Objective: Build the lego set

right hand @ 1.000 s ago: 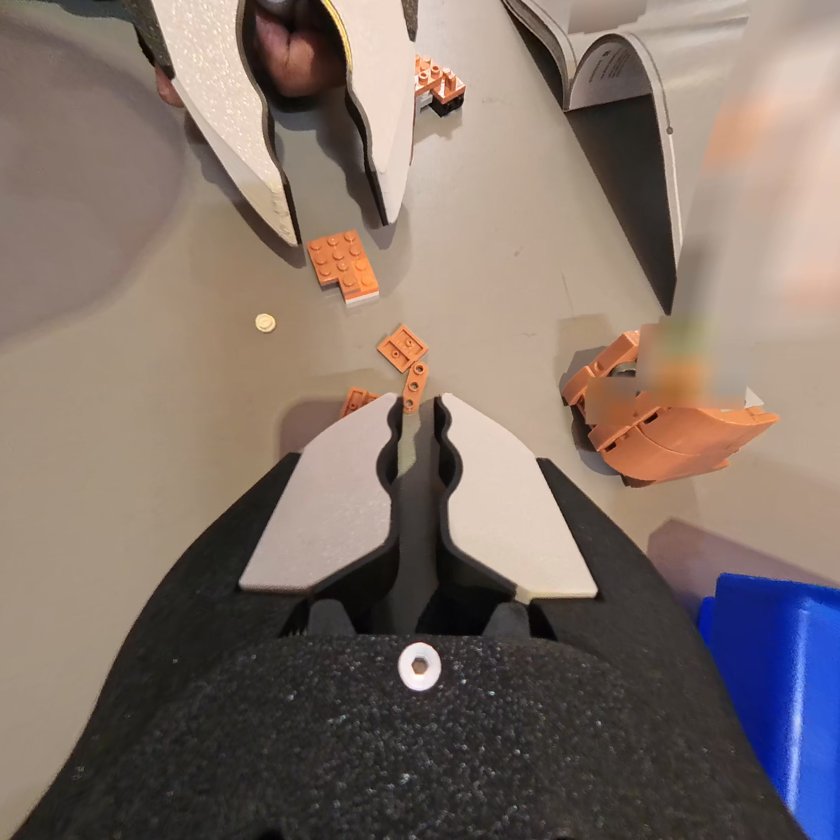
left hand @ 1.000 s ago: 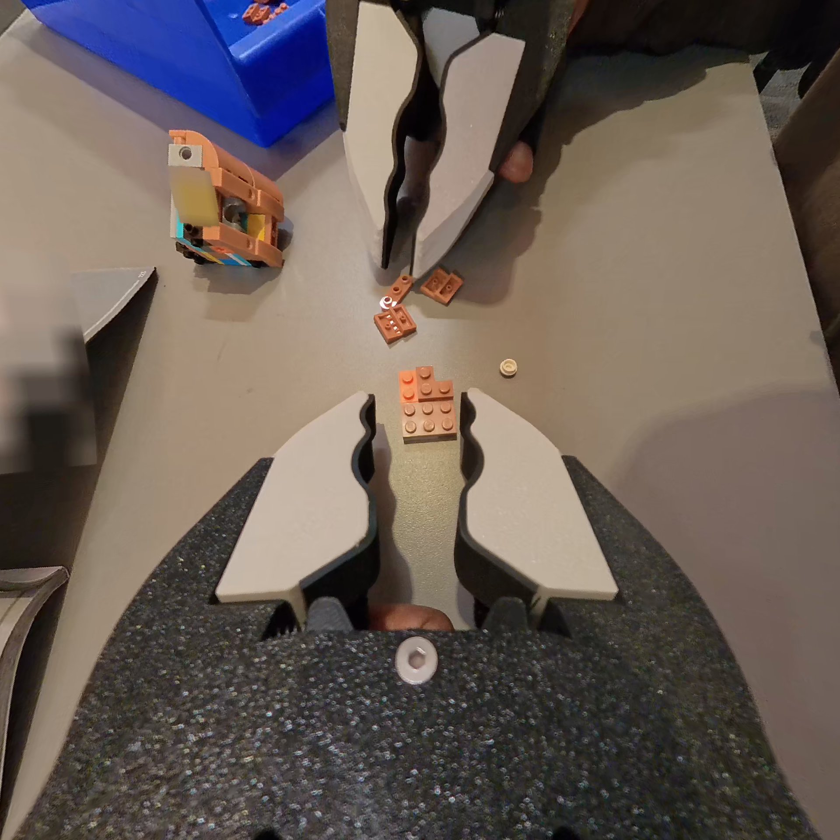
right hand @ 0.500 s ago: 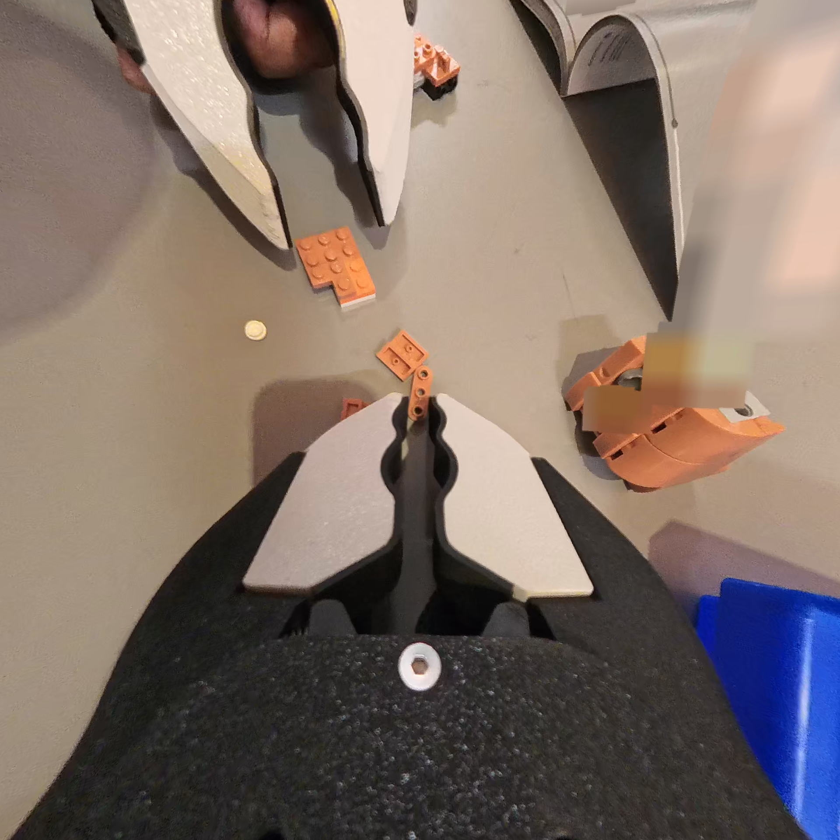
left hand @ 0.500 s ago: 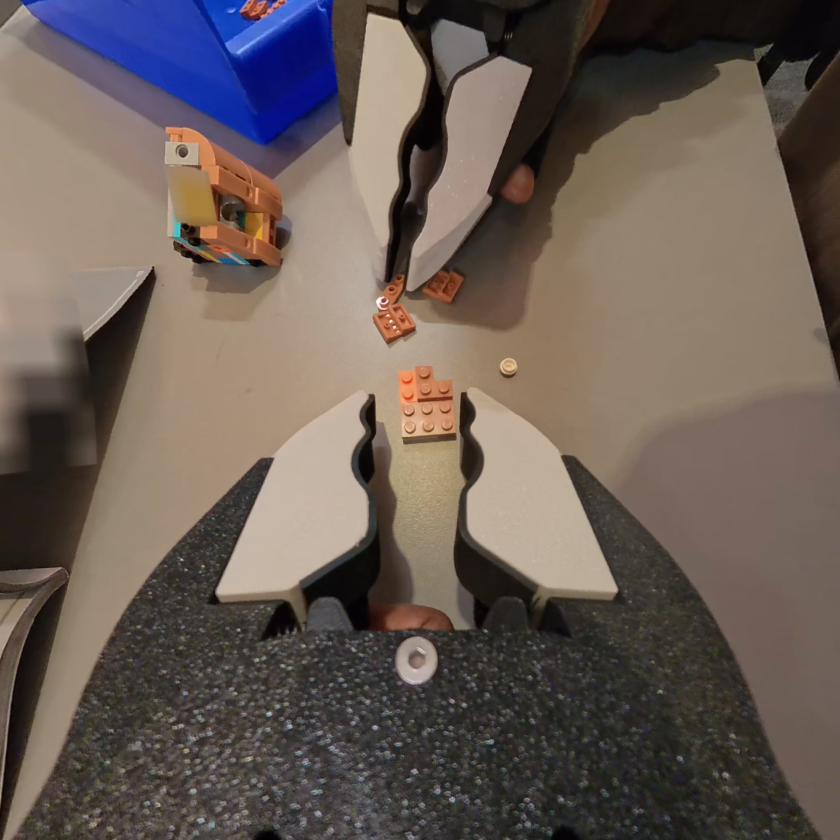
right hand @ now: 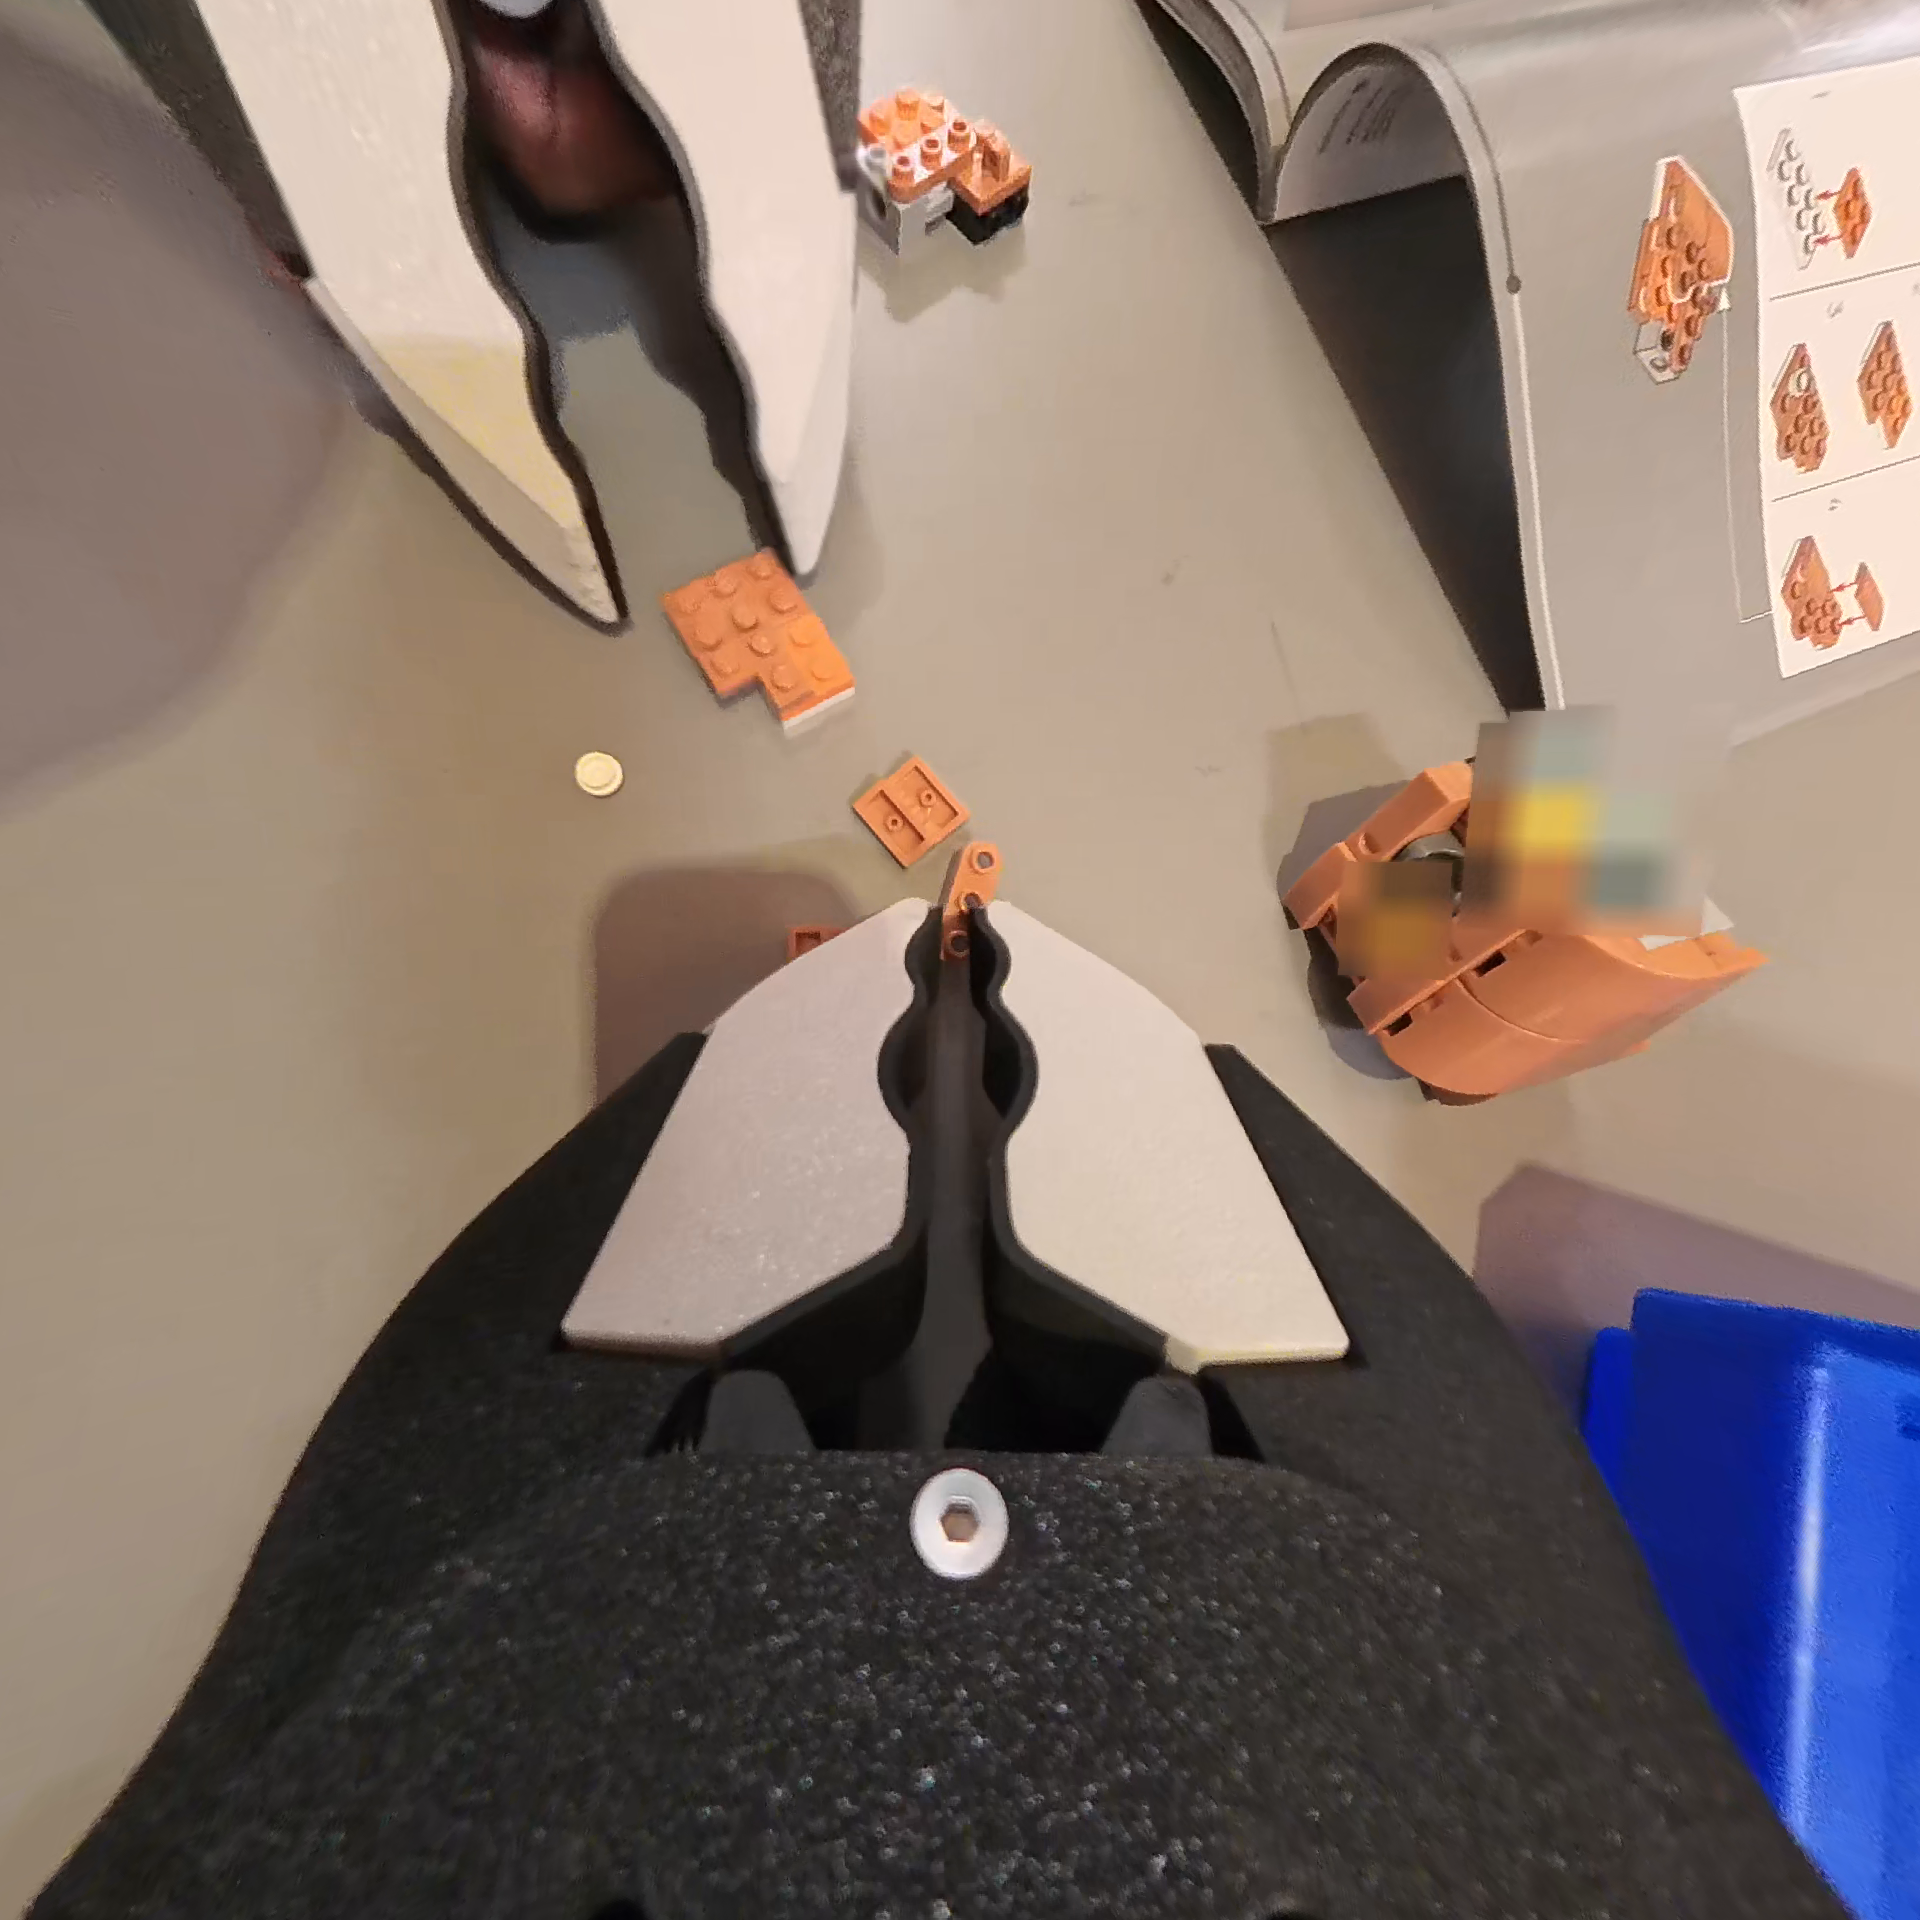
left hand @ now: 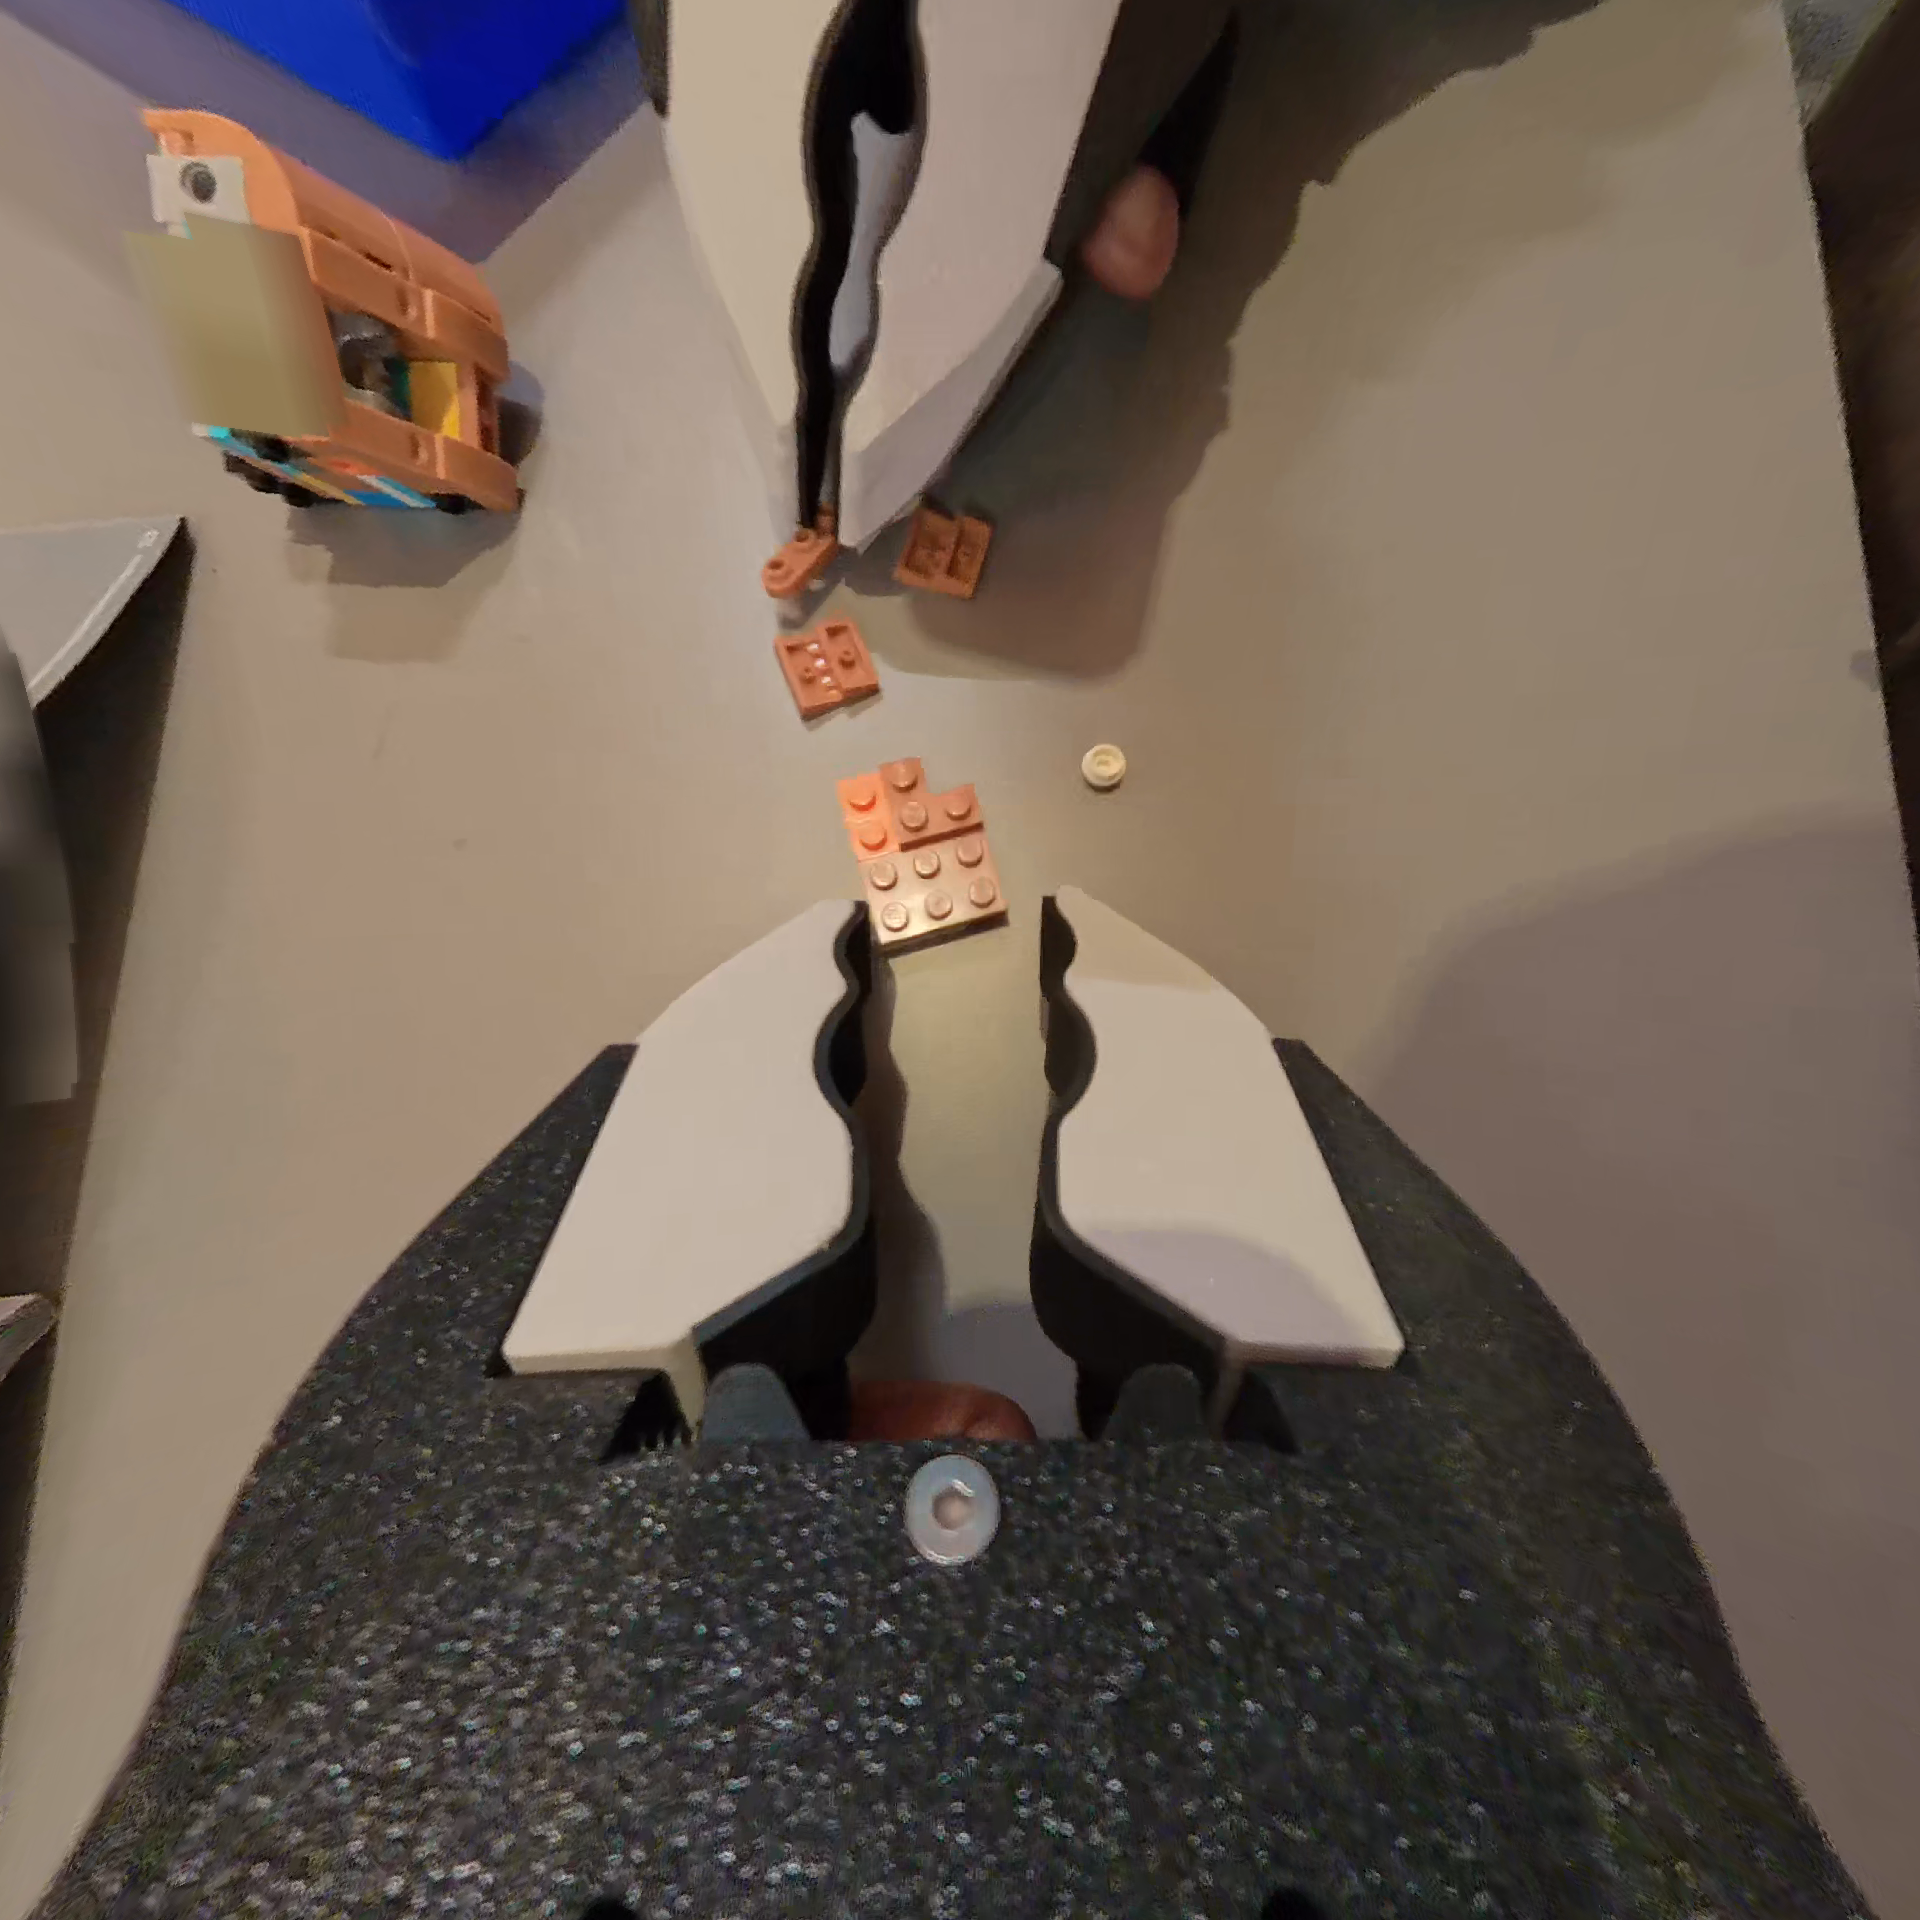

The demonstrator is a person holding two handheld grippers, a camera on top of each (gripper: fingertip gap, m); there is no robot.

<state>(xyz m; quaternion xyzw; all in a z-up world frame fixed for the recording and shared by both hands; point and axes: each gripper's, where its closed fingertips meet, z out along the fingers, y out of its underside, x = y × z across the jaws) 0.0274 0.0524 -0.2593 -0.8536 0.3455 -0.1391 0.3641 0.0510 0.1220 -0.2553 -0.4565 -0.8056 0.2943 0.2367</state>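
My right gripper (right hand: 968, 914) is shut on a small orange two-hole plate (right hand: 972, 878), which sticks out of the tips just above the table; it shows in the left wrist view (left hand: 798, 564) too. My left gripper (left hand: 951, 914) is open and empty, its tips on either side of the near end of an orange L-shaped plate assembly (left hand: 923, 857), also seen in the right wrist view (right hand: 756, 636). Two small orange square plates (left hand: 827, 668) (left hand: 943, 551) lie between the grippers. A tan round stud (left hand: 1103, 766) lies to the right.
A partly built orange model (left hand: 343, 343) lies at the left, in the right wrist view at the right (right hand: 1496, 966). A blue bin (right hand: 1766, 1538) stands behind it. An open instruction booklet (right hand: 1558, 343) and a small orange-grey sub-assembly (right hand: 940, 166) lie on the grey table (left hand: 1455, 727). The gap from one gripper's tips to the other's is roughly 8 cm.
My right gripper has closed fully on the two-hole plate and lifted it off the table. My left gripper has stayed open and come closer to the L-shaped assembly.
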